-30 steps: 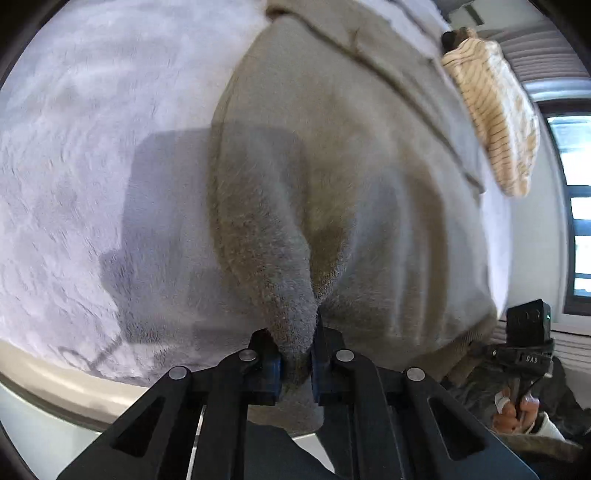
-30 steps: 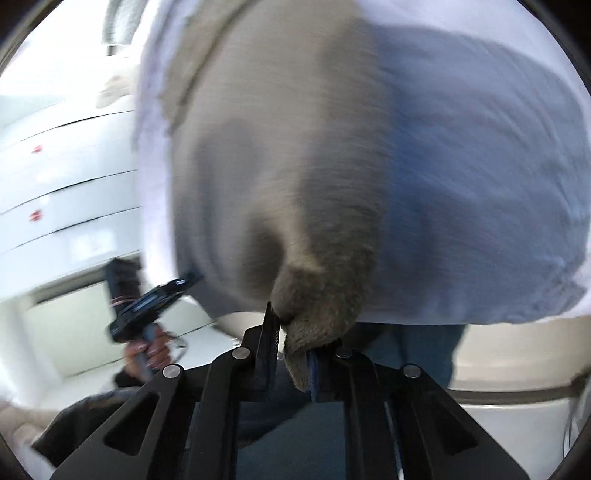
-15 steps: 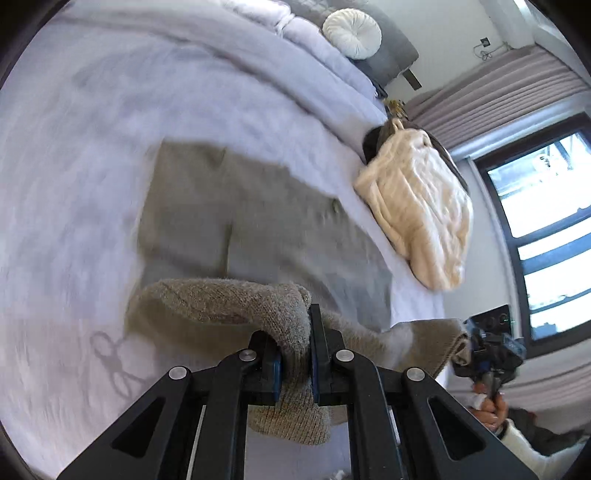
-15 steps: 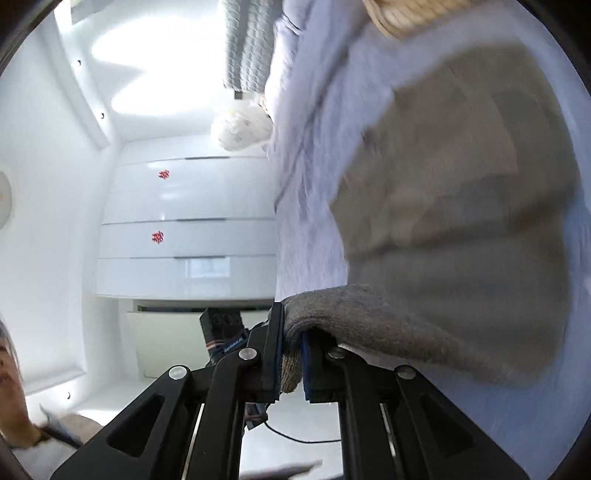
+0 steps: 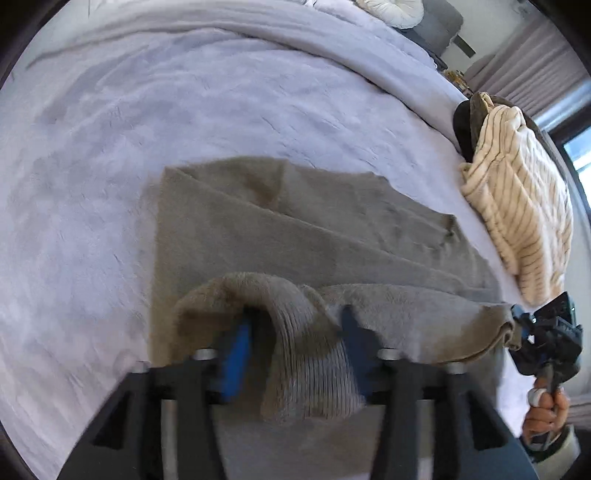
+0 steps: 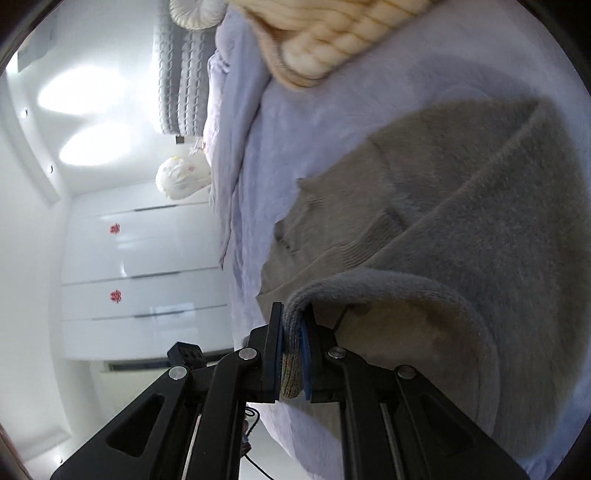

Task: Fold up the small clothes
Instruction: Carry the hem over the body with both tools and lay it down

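Observation:
A grey-brown knitted garment (image 5: 295, 229) lies spread on the lilac bed cover (image 5: 147, 110), its near edge folded back over itself. My left gripper (image 5: 295, 332) is opening: its jaws stand apart on either side of the ribbed hem (image 5: 310, 369), whose fold lies loose between them. In the right wrist view my right gripper (image 6: 291, 332) is shut on the other corner of the same garment (image 6: 480, 229), pinching the ribbed edge between its blue pads. The right gripper (image 5: 546, 339) also shows at the far right of the left wrist view, holding that corner.
A cream striped sweater (image 5: 517, 206) lies on the bed beyond the garment, over something dark. A round white cushion (image 5: 388, 7) sits at the head of the bed. White wardrobe doors (image 6: 147, 266) stand past the bed's edge. A hand (image 5: 546, 410) grips the right tool.
Both grippers carried the garment's near edge forward over the rest of it. The left jaws, clamped on the hem before, have now spread apart. The right gripper keeps its hold.

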